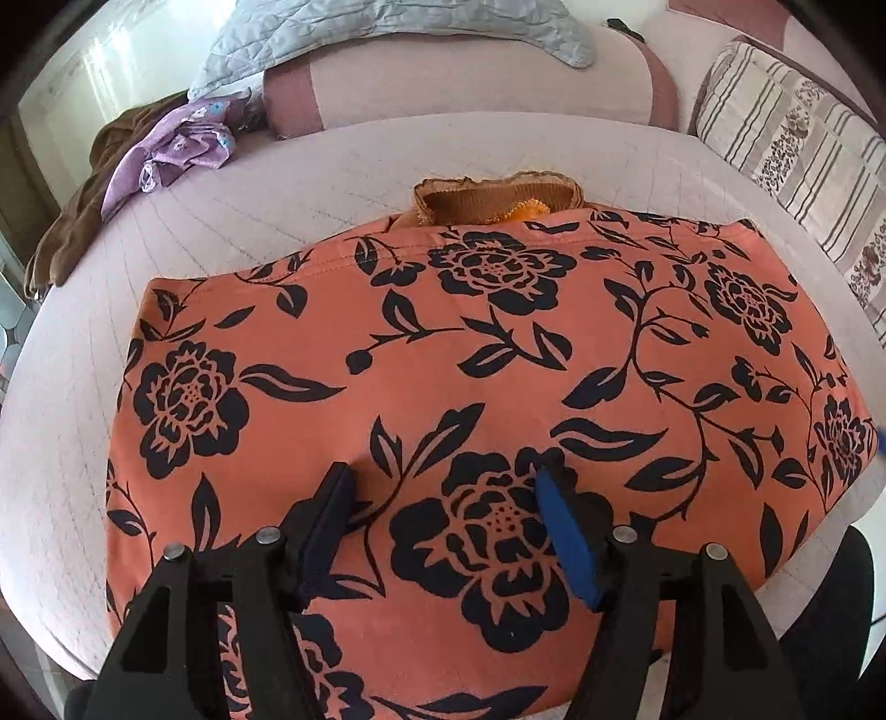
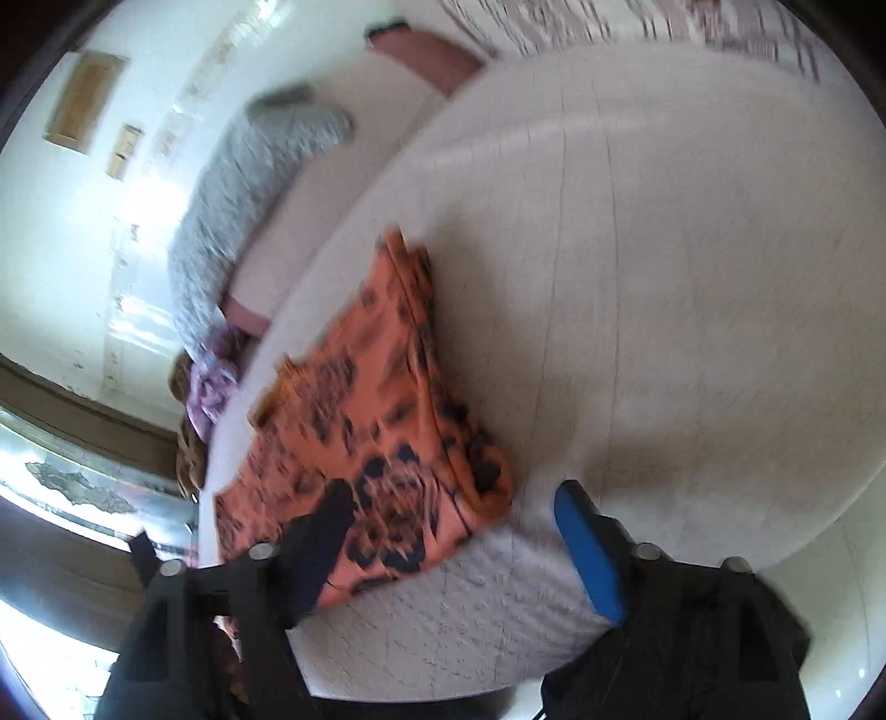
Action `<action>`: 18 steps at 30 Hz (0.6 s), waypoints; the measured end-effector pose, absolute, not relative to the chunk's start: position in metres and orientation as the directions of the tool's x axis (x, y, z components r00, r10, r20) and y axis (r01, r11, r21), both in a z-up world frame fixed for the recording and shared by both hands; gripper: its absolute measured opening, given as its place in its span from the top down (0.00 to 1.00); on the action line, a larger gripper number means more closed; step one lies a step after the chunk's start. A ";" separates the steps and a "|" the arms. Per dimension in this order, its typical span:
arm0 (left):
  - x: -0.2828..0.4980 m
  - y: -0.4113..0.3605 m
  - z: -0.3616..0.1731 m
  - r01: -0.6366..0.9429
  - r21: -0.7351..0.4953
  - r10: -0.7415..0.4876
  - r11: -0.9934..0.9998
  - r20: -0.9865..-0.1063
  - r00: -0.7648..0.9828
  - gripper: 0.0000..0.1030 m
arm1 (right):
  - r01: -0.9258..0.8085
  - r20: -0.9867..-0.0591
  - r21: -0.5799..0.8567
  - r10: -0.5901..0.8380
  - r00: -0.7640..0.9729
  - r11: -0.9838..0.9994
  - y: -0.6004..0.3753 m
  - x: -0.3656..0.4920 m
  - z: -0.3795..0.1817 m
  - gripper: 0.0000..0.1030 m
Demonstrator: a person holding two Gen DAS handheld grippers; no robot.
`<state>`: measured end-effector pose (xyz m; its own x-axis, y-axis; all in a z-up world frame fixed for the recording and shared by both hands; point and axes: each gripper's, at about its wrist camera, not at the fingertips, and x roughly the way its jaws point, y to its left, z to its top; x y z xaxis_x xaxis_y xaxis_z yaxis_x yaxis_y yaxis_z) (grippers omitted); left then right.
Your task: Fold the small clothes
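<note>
An orange garment with a black flower print (image 1: 470, 354) lies flat on the pale quilted bed (image 1: 277, 183). A brown-orange knit edge (image 1: 493, 202) sticks out from under its far side. My left gripper (image 1: 443, 487) is open, its fingers resting on or just above the cloth near its front edge. In the blurred right wrist view the same garment (image 2: 376, 432) lies folded at the bed's left part. My right gripper (image 2: 454, 498) is open and empty over the garment's near right corner, its left finger (image 2: 326, 531) over the cloth and its blue finger (image 2: 587, 548) over the bed.
A purple and brown clothes pile (image 1: 155, 160) lies at the bed's far left. A grey quilt (image 1: 387, 33) lies on the pink headboard (image 1: 470, 88). A striped pillow (image 1: 792, 144) sits at the far right. The bed's front edge is close below the grippers.
</note>
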<state>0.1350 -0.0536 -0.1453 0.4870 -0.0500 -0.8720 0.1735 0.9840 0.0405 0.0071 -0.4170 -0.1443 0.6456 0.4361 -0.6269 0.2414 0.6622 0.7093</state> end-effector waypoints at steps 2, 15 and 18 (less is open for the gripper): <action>0.135 -0.052 -0.146 0.167 0.040 -0.048 0.985 -0.867 0.495 0.33 | 0.214 -0.602 0.720 0.440 0.666 0.661 -0.425 0.018 -0.132 0.24; 0.133 -0.048 -0.148 0.166 0.011 -0.077 0.986 -0.857 0.509 0.33 | 0.065 -0.742 0.596 0.517 0.427 0.801 -0.378 0.212 -0.143 0.86; 0.132 -0.049 -0.149 0.170 0.016 -0.076 0.985 -0.851 0.519 0.32 | 0.063 -0.731 0.529 0.417 0.540 0.846 -0.375 0.200 -0.116 0.87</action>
<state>0.1319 -0.0490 -0.1487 0.5192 -0.0761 -0.8512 0.1702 0.9853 0.0157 0.1999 -0.3755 -0.1164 0.5401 0.4173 -0.7309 0.0626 0.8461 0.5293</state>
